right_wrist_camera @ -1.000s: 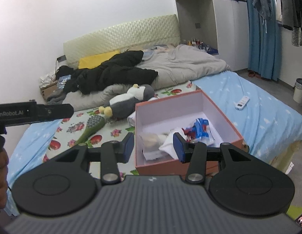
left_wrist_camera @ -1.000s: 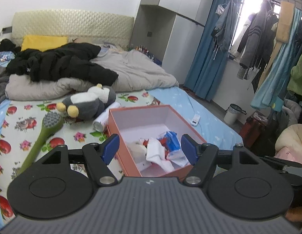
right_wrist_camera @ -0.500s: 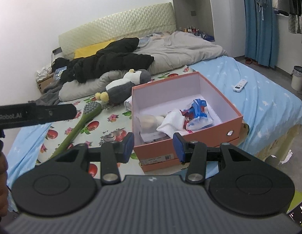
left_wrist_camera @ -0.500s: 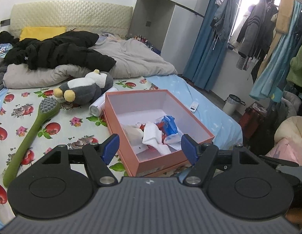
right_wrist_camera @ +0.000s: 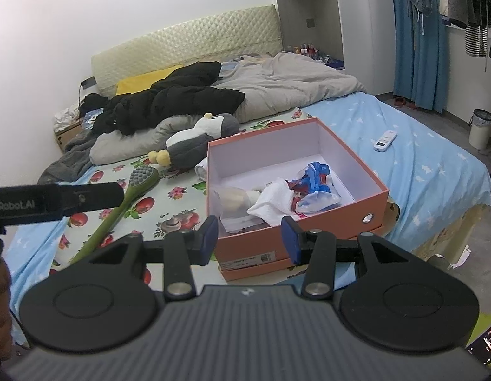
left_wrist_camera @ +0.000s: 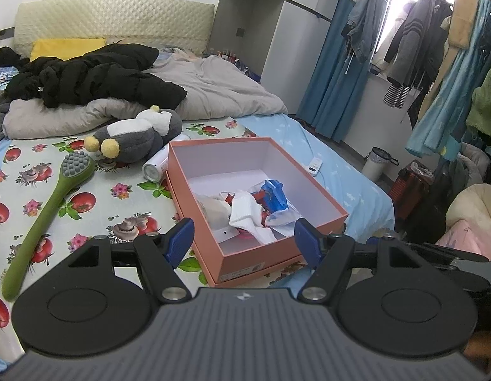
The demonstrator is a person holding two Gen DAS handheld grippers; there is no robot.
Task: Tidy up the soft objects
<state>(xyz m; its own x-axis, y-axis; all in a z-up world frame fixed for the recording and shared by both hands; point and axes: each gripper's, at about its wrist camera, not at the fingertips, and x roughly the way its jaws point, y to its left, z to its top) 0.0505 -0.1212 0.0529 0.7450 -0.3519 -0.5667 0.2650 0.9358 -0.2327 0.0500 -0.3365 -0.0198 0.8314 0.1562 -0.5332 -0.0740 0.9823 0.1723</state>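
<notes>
Hovering short of the pink box (left_wrist_camera: 278,255), both empty: left gripper (left_wrist_camera: 242,238) with jaws spread wide, right gripper (right_wrist_camera: 250,238) with jaws partly apart, neither touching anything. Sitting on the fruit-print sheet (left_wrist_camera: 20,171) at the bed's near edge, open-topped, and holding a heap of soft things: a white cloth (left_wrist_camera: 248,209), a blue-and-red toy (left_wrist_camera: 274,192), a beige plush (right_wrist_camera: 231,198). Lying just behind the box's far left corner, a grey-and-white plush penguin (left_wrist_camera: 134,136), with a white can (left_wrist_camera: 155,166) between penguin and box wall. Resting left of the box, well apart, a green long-handled brush (left_wrist_camera: 45,212). Lying right of the box on the blue sheet, a white remote (right_wrist_camera: 385,140).
</notes>
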